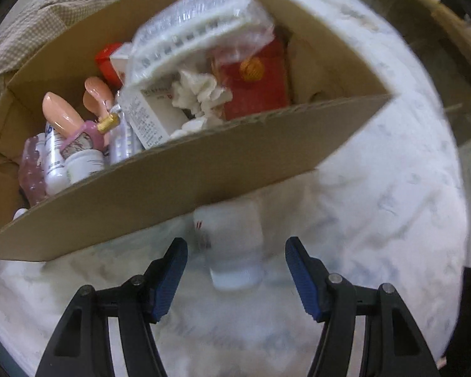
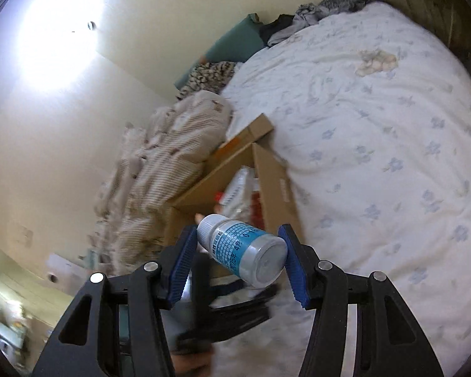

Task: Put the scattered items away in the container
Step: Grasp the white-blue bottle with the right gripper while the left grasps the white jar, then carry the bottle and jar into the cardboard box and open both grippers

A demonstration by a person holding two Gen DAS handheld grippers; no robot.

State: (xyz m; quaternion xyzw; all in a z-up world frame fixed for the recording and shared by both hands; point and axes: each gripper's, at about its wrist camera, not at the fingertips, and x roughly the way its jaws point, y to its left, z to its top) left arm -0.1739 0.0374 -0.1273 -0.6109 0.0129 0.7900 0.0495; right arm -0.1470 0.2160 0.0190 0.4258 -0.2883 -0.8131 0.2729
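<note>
- Most items are already packed in the box [image 1: 179, 169].
- 1 bottle [image 2: 243, 246] is clenched in the right gripper [image 2: 238, 259].
- 1 white bottle [image 1: 235, 251], at 12 o'clock of the released left gripper [image 1: 235, 271], remains on the bed [image 1: 376, 188].

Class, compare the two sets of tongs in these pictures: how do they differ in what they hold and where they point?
The right tongs grip a blue-labelled white bottle, tilted; the left tongs are open and hold nothing, with a blurred white bottle lying on the bedsheet between them. The left tongs sit low beside the cardboard box; the right view shows the box farther off. Both have blue pads on black arms.
</note>
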